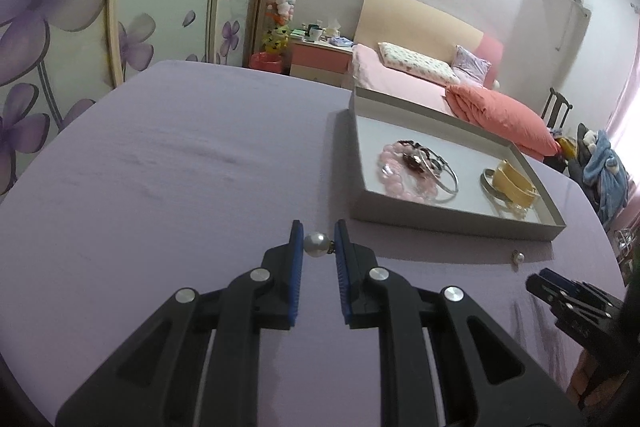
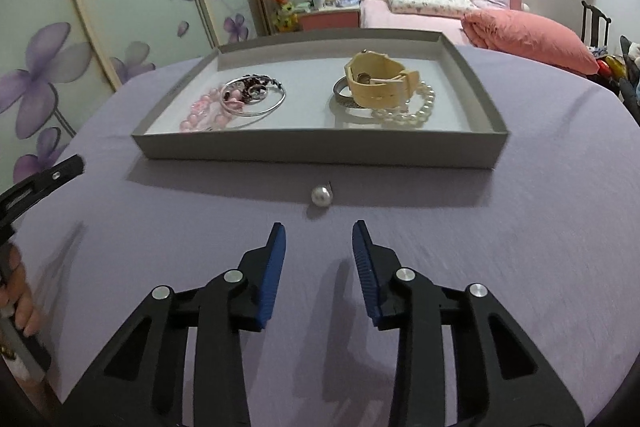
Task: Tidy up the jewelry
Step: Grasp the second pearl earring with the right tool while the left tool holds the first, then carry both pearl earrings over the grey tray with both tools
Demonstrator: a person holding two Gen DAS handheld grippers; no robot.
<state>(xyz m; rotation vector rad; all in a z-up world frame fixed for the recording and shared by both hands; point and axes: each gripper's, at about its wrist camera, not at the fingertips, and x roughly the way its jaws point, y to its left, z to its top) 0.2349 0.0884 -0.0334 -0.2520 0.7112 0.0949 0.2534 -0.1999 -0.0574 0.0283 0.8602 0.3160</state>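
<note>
Pearl earring (image 1: 316, 245) sits pinched in my left gripper (image 1: 318, 237), its blue ribbed pads closed on the round glossy bead, raised over the lilac tablecloth (image 1: 180, 167). My right gripper (image 2: 319, 239) has its jaws apart with nothing between them; a second pearl earring (image 2: 321, 195) lies on the cloth just ahead, near the front wall of the grey tray (image 2: 320, 147). Tray is shallow, rectangular, cardboard-looking. Inside: pink bead bracelet (image 2: 200, 115), silver bangle (image 2: 260, 103), cream leather watch (image 2: 380, 83), pearl bracelet (image 2: 416, 111). Right view shows the pearl bracelet clearly; left view mostly hides it behind the watch. Only the left view shows the pinched earring.
</note>
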